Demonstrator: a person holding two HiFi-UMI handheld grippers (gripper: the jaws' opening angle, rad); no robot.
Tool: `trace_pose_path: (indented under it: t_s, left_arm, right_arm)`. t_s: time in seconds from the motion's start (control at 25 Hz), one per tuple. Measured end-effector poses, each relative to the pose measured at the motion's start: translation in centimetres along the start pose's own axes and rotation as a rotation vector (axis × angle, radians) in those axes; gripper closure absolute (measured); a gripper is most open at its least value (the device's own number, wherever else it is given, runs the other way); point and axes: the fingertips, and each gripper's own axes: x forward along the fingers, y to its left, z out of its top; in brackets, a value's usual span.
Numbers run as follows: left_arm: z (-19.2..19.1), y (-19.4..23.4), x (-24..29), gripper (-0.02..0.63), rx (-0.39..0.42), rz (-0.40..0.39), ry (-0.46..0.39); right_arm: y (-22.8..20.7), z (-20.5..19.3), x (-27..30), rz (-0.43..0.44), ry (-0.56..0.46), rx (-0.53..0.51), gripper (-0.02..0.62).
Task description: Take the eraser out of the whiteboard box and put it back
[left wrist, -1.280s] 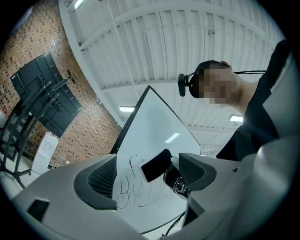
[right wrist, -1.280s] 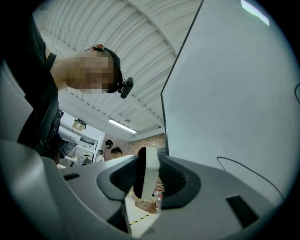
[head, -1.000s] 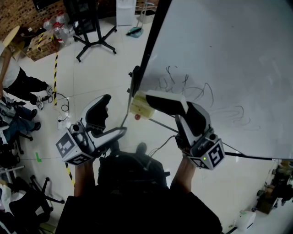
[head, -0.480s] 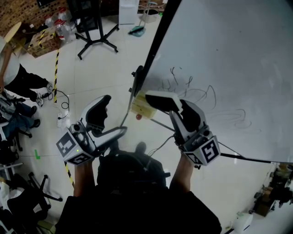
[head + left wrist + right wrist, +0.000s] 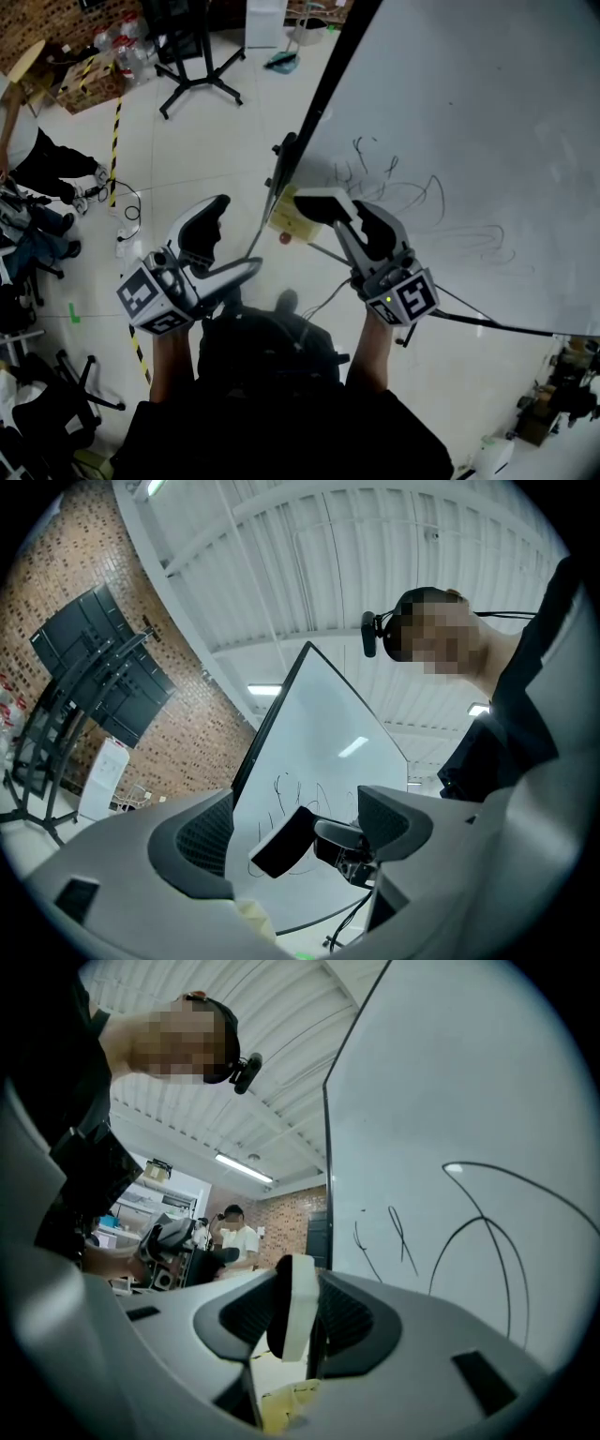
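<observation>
**Eraser out of the box, return not yet made**

I judge the first half done: the eraser [image 5: 291, 1305] sits clamped edge-on between the jaws of the right gripper [image 5: 323, 204], dark felt against one pad and pale back against the other; the yellowish whiteboard box [image 5: 287, 223] lies just below and ahead of those jaws, so the putting back is what remains; the left gripper [image 5: 234, 236] has its jaws apart with nothing between them; the whiteboard [image 5: 487, 112] beside the right jaws carries only looping scribbles [image 5: 394, 183], no word I can read; I find no brand or label.
</observation>
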Motion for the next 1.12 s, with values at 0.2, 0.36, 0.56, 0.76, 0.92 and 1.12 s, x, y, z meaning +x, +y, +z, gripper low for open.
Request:
trace_pose_path:
  t_s: [0.2, 0.36, 0.56, 0.76, 0.92, 1.12]
  left_arm:
    - [-0.4, 0.3, -0.2, 0.192, -0.006, 0.006, 0.008]
    - [-0.5, 0.4, -0.2, 0.192, -0.018, 0.011, 0.005]
    - [-0.5, 0.7, -0.5, 0.192, -0.021, 0.021, 0.007]
    - [-0.8, 0.9, -0.6, 0.192, -0.030, 0.028, 0.012]
    - [-1.6, 1.4, -1.2, 0.192, -0.014, 0.052, 0.041]
    - [-1.6, 1.4, -1.2, 0.192, -0.025, 0.054, 0.036]
  right_arm:
    - [-0.3, -2.1, 0.6, 0.005, 0.047, 0.000, 0.437]
    - [-0.4, -3.8, 1.0, 0.007, 0.082, 0.001, 0.437]
    - [-0.3, -5.2, 1.8, 0.008, 0.111, -0.006, 0.437]
    - [-0.2, -7.2, 2.4, 0.020, 0.146, -0.009, 0.437]
    - [0.0, -8.8, 2.8, 0.032, 0.185, -0.010, 0.437]
    - [0.0, -10.7, 3.0, 0.038, 0.222, -0.005, 0.437]
